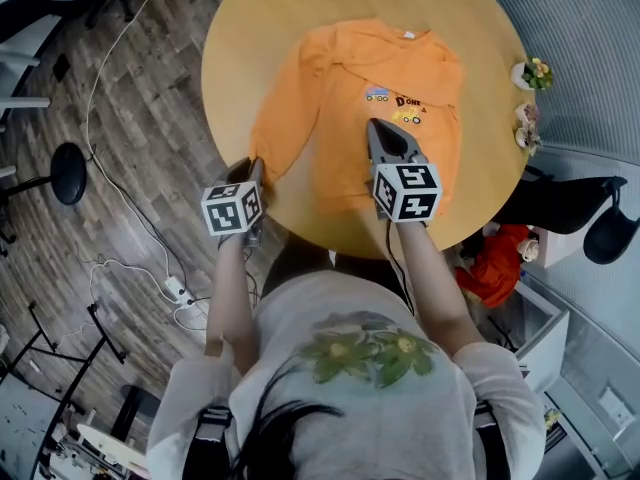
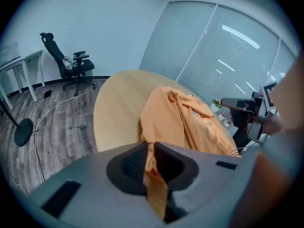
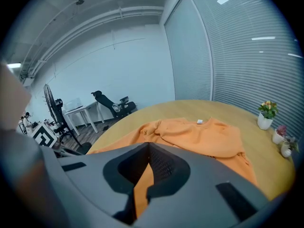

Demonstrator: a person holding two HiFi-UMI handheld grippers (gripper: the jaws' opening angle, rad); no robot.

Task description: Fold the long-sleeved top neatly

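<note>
One orange long-sleeved top [image 1: 340, 78] lay front up on the single round wooden table [image 1: 235, 48]. Two grippers: the left gripper [image 1: 256, 164] was narrow, pinched on a sleeve cuff at the table's near edge. The right gripper [image 1: 386, 128] had its jaws together over the top's body. Three small potted plants [image 1: 537, 73] stood at the rim. The chest print [image 1: 405, 103] began "DON"; the rest was unreadable.
</note>
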